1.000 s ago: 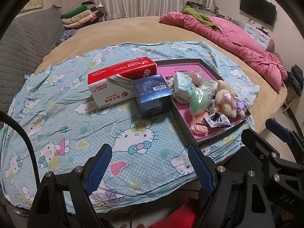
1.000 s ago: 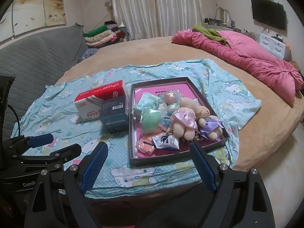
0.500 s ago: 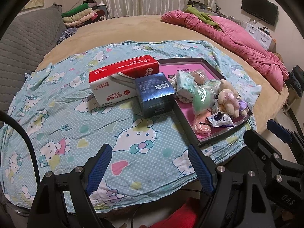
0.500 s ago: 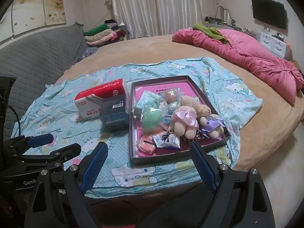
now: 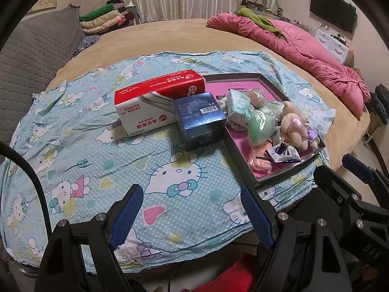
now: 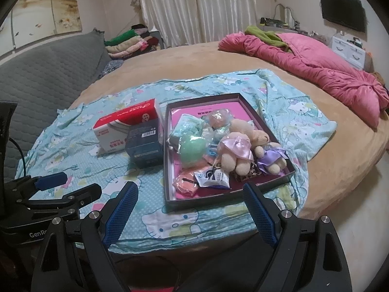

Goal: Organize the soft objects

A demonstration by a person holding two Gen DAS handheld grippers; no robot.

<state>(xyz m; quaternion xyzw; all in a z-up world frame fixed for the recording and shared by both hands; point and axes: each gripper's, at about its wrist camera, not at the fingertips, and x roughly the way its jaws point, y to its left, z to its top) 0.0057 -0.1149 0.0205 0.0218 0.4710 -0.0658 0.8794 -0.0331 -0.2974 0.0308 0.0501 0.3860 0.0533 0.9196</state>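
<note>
A dark tray (image 6: 167,170) with a pink floor lies on the Hello Kitty sheet (image 6: 73,141). It holds soft things: plush bears (image 6: 239,146), a green ball in a bag (image 6: 193,148), an orange bagged item (image 6: 186,182), a white-blue packet (image 6: 214,176). The tray also shows in the left wrist view (image 5: 239,150), with the bears (image 5: 295,127) in it. My left gripper (image 5: 192,215) is open and empty above the sheet's near edge. My right gripper (image 6: 189,213) is open and empty in front of the tray.
A red-white box (image 5: 158,99) and a blue box (image 5: 199,119) stand left of the tray. A pink quilt (image 6: 311,65) lies at the far right of the round bed. A grey headboard (image 6: 43,73) is at the left. Folded clothes (image 6: 131,41) are behind.
Both grippers have moved slightly closer to the bed; the objects look a bit nearer. Nothing on the bed has moved. Both grippers stay open.
</note>
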